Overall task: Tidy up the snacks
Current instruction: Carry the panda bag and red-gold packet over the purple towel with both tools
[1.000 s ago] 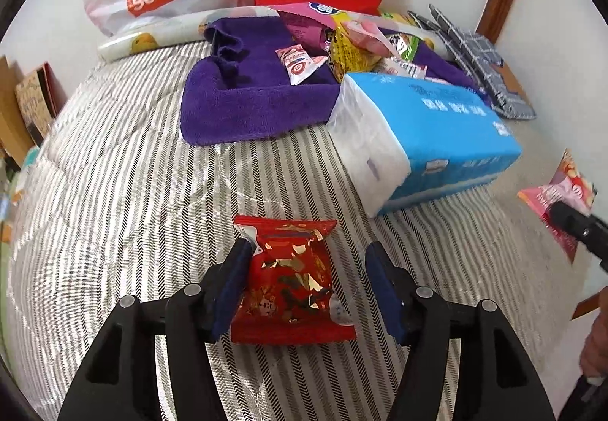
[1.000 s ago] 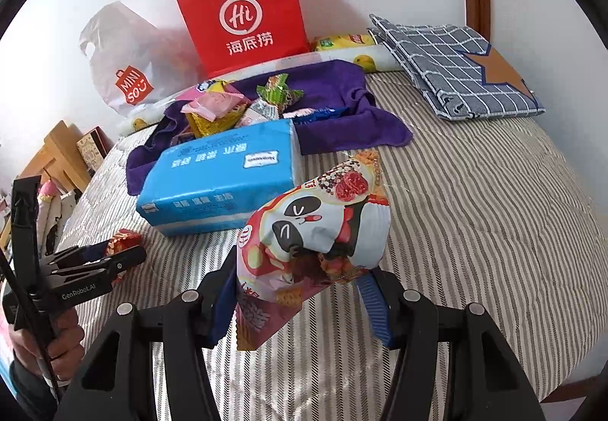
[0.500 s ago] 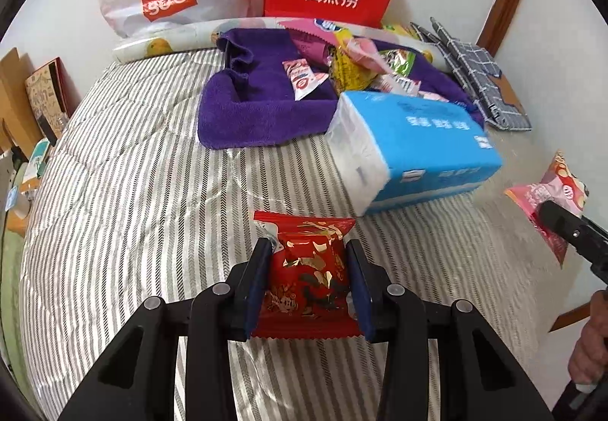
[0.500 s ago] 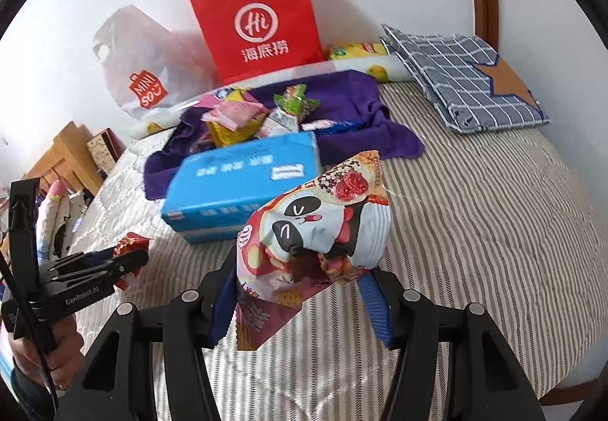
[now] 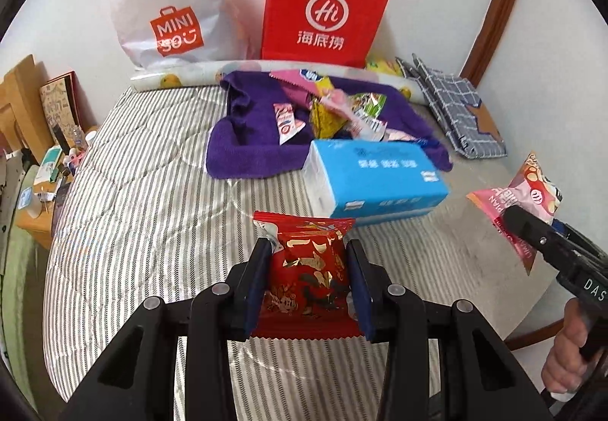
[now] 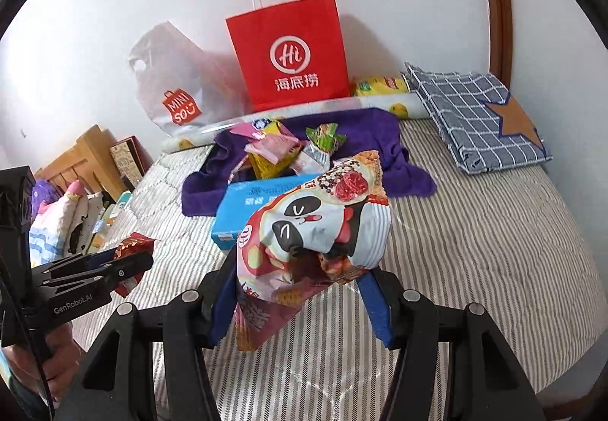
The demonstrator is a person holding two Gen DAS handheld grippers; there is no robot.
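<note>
Left wrist view. The left gripper (image 5: 308, 261) is closed on a red foil snack packet (image 5: 306, 280), its jaws having just closed in on it; the packet is pinched across its middle, sealed ends sticking out front and back, and is carried clear of the striped bedspread (image 5: 144, 200). Ahead, a blue tissue pack (image 5: 374, 179) lies just beside a purple towel (image 5: 247, 147), on which a heap of small snacks (image 5: 334, 109) is gathered, so the towel is judged to be the collection spot. A red paper bag (image 5: 326, 6) and a white plastic bag (image 5: 171, 2) stand against the wall behind. At the right edge, the right gripper (image 5: 513, 217) is seen holding a pink bag.

Right wrist view. The right gripper (image 6: 300, 265) is clamped on a panda-print snack bag (image 6: 315, 227), held by its crumpled lower half so the puffy top stands up, off the bed. The left gripper (image 6: 136, 261) is seen at left with the red packet pinched at its tips. A checked cloth (image 6: 475, 113) lies at far right.
</note>
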